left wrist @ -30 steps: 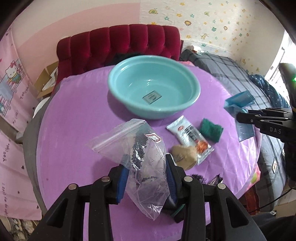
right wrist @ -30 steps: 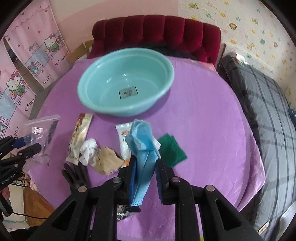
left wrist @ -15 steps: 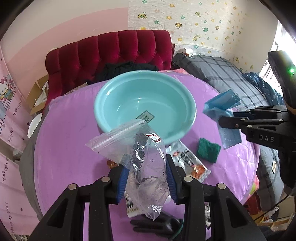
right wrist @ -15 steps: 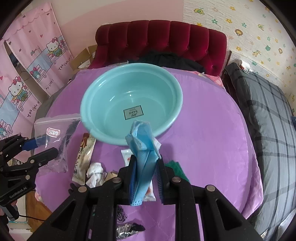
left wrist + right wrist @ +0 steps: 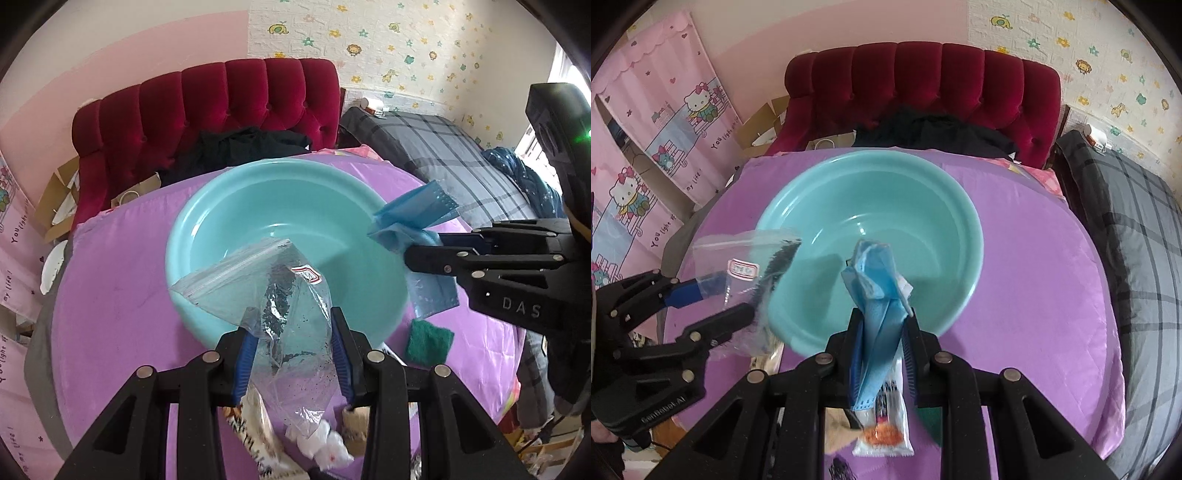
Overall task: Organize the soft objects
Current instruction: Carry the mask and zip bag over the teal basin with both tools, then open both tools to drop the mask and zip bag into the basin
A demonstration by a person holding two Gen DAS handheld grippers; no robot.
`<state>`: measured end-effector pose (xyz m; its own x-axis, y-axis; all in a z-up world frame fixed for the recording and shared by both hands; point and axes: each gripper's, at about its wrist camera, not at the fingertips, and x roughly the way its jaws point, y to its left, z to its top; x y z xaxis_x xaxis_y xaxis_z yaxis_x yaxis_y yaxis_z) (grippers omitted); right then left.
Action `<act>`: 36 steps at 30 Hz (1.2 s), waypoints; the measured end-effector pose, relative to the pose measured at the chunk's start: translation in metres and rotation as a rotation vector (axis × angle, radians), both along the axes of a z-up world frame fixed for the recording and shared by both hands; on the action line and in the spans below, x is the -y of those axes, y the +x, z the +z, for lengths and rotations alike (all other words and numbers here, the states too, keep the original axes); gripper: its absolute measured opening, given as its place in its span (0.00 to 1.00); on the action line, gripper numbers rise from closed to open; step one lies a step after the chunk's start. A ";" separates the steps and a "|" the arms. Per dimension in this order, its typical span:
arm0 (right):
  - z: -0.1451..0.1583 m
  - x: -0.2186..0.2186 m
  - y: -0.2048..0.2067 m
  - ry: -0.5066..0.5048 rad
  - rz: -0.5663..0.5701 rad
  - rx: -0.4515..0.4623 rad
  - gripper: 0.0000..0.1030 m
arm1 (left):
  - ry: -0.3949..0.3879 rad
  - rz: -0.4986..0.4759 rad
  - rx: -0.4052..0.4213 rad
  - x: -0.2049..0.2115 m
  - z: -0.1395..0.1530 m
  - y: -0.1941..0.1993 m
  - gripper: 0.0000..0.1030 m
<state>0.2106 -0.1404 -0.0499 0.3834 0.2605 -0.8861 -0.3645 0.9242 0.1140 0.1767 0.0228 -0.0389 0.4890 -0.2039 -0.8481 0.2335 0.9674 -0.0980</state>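
My left gripper [image 5: 291,349] is clamped on one clear zip bag [image 5: 273,291], its blue pads pressing the crumpled plastic from both sides. The bag's sealed top leans over the near left rim of the one teal basin [image 5: 221,206]; dark specks and a small red-edged label show through it. From the right wrist camera the same bag [image 5: 746,266] stands at the basin's left edge, held clear of the purple table cover [image 5: 1034,258].

The basin [image 5: 871,206] sits mid-table and holds nothing. Bare cover runs wide to its left and right; behind it the table edge meets a red tufted headboard [image 5: 923,81] with dark clothing heaped at its foot.

My right gripper [image 5: 881,347] is closed narrow on one folded blue face mask [image 5: 877,291], which stands up from the jaws over the basin's near rim. In the left wrist view the mask [image 5: 413,218] hangs at the basin's right rim.

Left on the cover, near side: one green scouring pad [image 5: 428,341] just right of the basin, one white sachet with orange print [image 5: 886,424] under the right jaws, one printed wrapper [image 5: 258,439] and one white crumpled wad [image 5: 325,443] under the left jaws. A tan piece beside them is too hidden to identify. A plaid-covered bed [image 5: 1137,229] borders the table on the right.
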 end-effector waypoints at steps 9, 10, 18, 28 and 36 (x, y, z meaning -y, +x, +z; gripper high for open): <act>-0.026 -0.010 0.042 0.039 -0.031 -0.033 0.21 | 0.000 -0.001 -0.021 0.002 -0.026 0.040 0.40; -0.029 -0.011 0.045 0.042 -0.035 -0.037 0.21 | 0.001 0.001 -0.024 0.002 -0.030 0.043 0.40; -0.057 -0.018 0.074 0.039 -0.054 -0.058 0.21 | -0.001 0.016 -0.056 0.004 -0.065 0.073 0.40; -0.090 -0.019 0.095 0.044 -0.061 -0.106 0.24 | 0.042 0.048 -0.093 0.003 -0.094 0.088 0.43; -0.076 -0.021 0.094 0.034 -0.063 -0.053 0.54 | 0.082 0.111 -0.029 -0.003 -0.080 0.081 1.00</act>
